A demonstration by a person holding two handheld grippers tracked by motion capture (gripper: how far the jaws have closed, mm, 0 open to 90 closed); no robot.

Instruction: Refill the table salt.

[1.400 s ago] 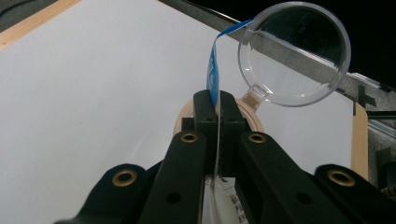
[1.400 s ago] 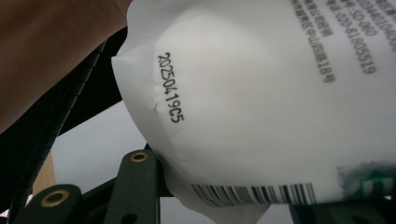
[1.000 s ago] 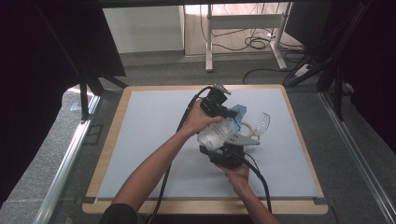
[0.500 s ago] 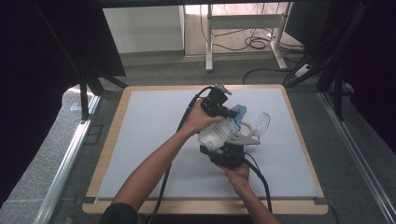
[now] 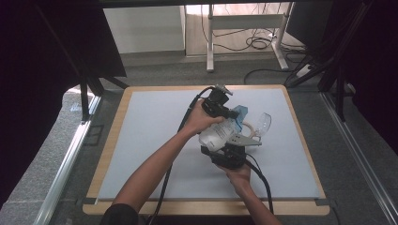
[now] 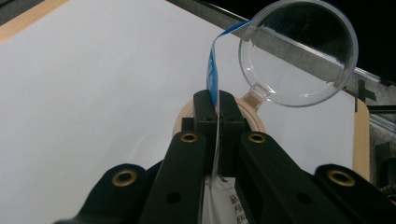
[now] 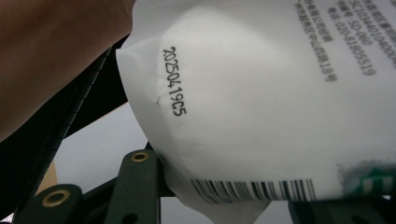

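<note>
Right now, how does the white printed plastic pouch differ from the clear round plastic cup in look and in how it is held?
The white printed plastic pouch is opaque, soft and bulging, with a barcode and date code; the clear round plastic cup is see-through and rigid. The pouch is held up between both grippers, the left gripper pinching its blue edge; the cup lies on the white table, ungripped. Both are plastic.

High view overhead, facing forward and down; both gripper views close, perhaps sharing the white bag (image 7: pixel 261 102).
</note>
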